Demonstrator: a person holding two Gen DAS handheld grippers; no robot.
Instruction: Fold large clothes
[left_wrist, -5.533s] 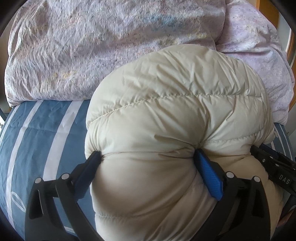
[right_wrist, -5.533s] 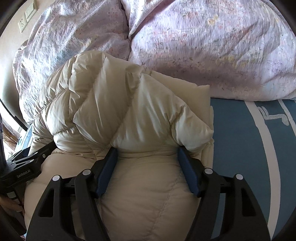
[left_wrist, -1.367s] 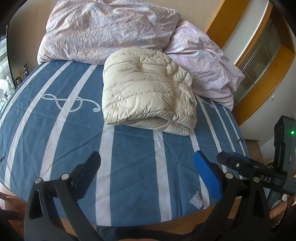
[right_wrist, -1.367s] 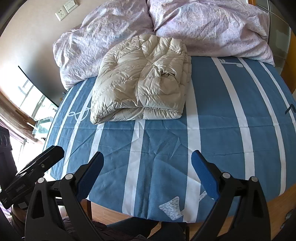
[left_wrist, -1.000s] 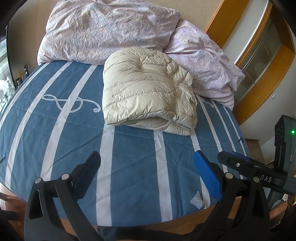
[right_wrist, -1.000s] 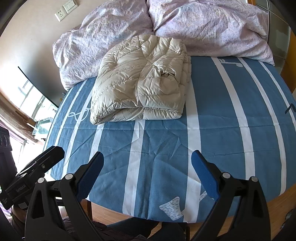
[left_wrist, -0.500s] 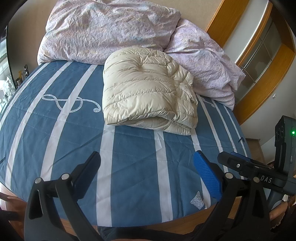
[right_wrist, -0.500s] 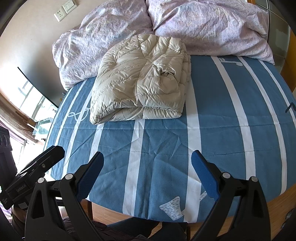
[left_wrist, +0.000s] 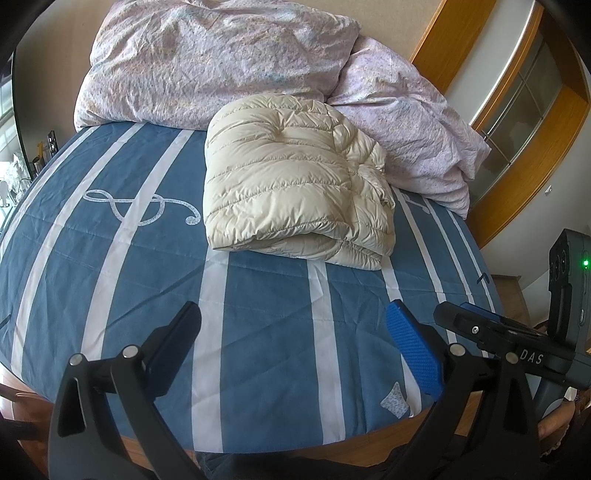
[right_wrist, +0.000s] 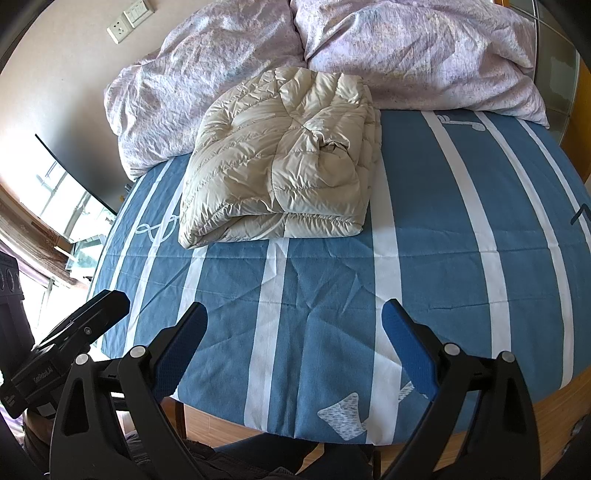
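Bedsheet (left_wrist: 258, 314), blue with white stripes, carries a folded jacket (left_wrist: 295, 192) against lilac duvet (left_wrist: 221, 62); both hand-held grippers gape empty.

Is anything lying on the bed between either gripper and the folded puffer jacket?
Nothing visible does. Only bare striped bedsheet separates the open left gripper and the open right gripper from the folded jacket. The pillows lie behind it.

Beige wall (right_wrist: 66, 55) w/ socket (right_wrist: 119, 29), bright window (right_wrist: 55, 199) left, wood-framed glass cabinet (left_wrist: 517, 107) right, blue striped bed (right_wrist: 424, 266)
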